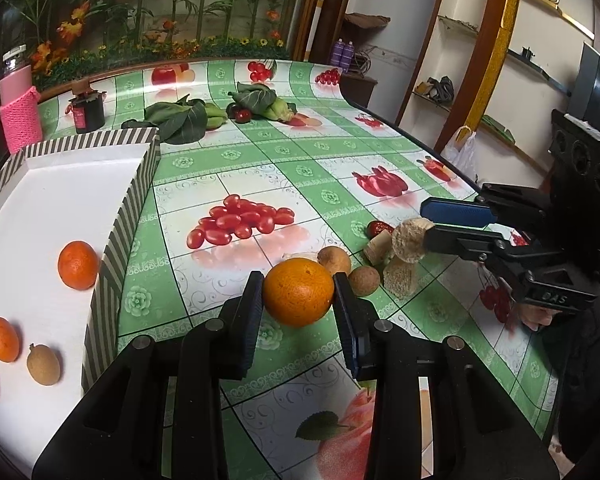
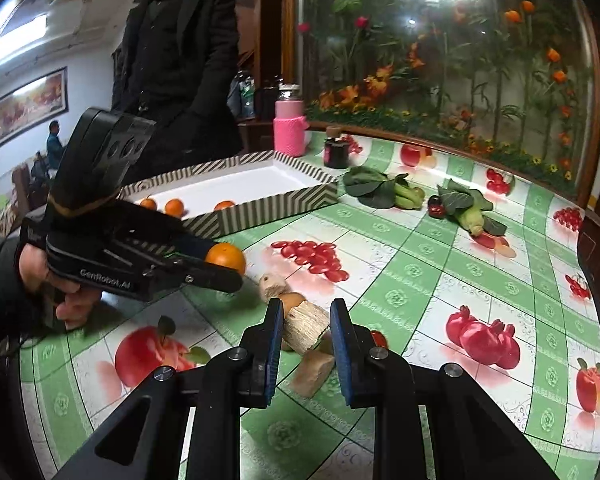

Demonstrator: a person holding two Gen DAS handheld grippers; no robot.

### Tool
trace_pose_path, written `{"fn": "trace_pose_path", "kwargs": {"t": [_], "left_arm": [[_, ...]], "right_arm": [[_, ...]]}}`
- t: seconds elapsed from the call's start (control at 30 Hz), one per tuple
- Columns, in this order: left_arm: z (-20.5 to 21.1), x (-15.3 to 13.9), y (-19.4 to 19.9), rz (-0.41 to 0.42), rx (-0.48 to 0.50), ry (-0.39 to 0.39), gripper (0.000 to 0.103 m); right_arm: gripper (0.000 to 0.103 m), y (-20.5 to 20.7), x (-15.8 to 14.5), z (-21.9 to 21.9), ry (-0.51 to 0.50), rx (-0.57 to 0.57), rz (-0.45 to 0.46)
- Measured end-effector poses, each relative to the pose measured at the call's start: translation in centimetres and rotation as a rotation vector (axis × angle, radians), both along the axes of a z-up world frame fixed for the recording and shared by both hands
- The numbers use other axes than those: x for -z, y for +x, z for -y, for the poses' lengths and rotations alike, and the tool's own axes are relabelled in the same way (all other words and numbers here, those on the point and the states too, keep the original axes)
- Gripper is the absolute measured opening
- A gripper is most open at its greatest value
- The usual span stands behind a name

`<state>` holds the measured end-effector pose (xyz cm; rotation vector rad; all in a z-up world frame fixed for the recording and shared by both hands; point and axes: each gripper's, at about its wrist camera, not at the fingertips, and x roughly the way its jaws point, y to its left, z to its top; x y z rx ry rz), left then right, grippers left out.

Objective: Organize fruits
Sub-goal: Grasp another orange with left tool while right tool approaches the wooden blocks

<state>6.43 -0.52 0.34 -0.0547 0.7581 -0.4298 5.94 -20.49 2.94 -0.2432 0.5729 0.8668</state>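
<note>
A fruit-print table carries a striped tray already holding small oranges. The left gripper clamps an orange, presumably tray-bound. The right gripper, part open, straddles a pale cut chunk without gripping.

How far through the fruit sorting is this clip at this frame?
Partly done. The striped-walled white tray already holds small orange mandarins and a tan round longan. In hand: the left gripper is closed on a large orange; the right gripper brackets a pale fibrous cylinder, grip unclear. Left on the table: two brown longans, a red date.
</note>
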Motion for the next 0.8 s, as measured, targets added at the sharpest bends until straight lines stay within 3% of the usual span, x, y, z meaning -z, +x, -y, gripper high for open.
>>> {"fn": "trace_pose_path", "kwargs": {"t": [0.53,0.8], "left_arm": [[-2.5,-2.2,-1.2,0.093,-0.044,-0.084,0.033],[-6.4,-3.1,-2.5,0.136,-0.154,-0.088,0.033]], "right_arm": [[0.023,1.2,0.6,0.3,0.014,0.058,-0.032],[0.023,1.3,0.6,0.5,0.016,0.073,-0.024]]}}
